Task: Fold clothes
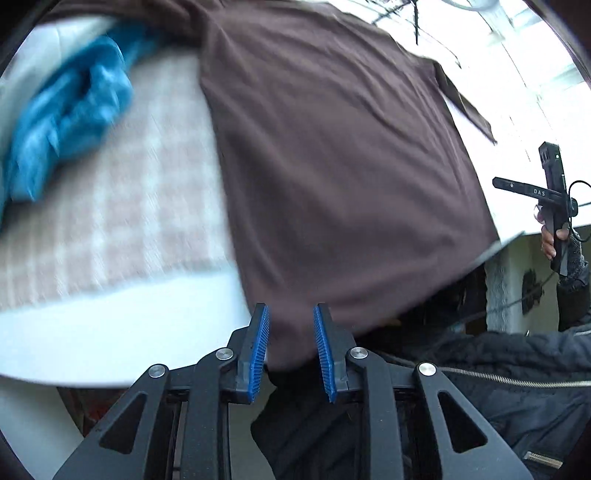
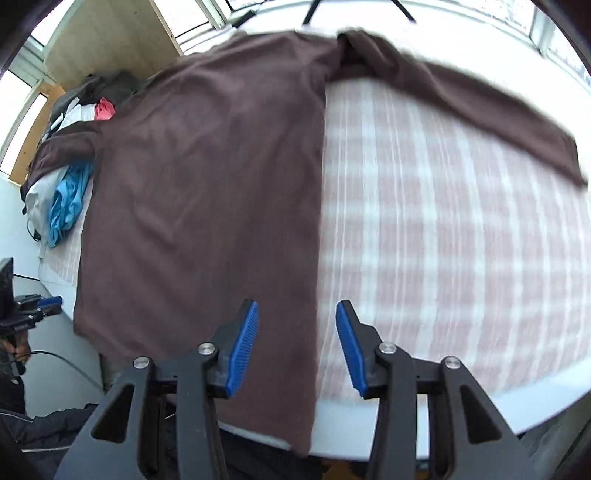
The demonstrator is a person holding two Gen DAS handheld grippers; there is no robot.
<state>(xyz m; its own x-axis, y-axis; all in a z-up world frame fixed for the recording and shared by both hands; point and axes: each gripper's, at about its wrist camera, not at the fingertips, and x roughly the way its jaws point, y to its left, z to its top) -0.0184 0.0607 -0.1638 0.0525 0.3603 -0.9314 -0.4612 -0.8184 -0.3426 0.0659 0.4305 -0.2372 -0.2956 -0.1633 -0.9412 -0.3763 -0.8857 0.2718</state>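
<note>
A brown long-sleeved shirt [image 2: 207, 177] lies spread on the checked cloth of the table [image 2: 443, 229], its hem hanging over the near edge and one sleeve [image 2: 480, 107] stretched to the right. My right gripper [image 2: 297, 339] is open above the hem's right edge, not touching it. In the left wrist view the shirt [image 1: 340, 166] fills the middle. My left gripper [image 1: 291, 347] is open with the hem's left corner between its fingers; whether the pads touch the cloth I cannot tell. The right gripper also shows in the left wrist view [image 1: 554, 206], and the left gripper in the right wrist view [image 2: 48, 302].
A crumpled blue garment [image 1: 70, 114] lies left of the shirt, also in the right wrist view [image 2: 68, 203]. A pile of other clothes [image 2: 92, 99] sits at the table's far left corner. A wooden cabinet [image 2: 110, 33] and windows stand behind the table.
</note>
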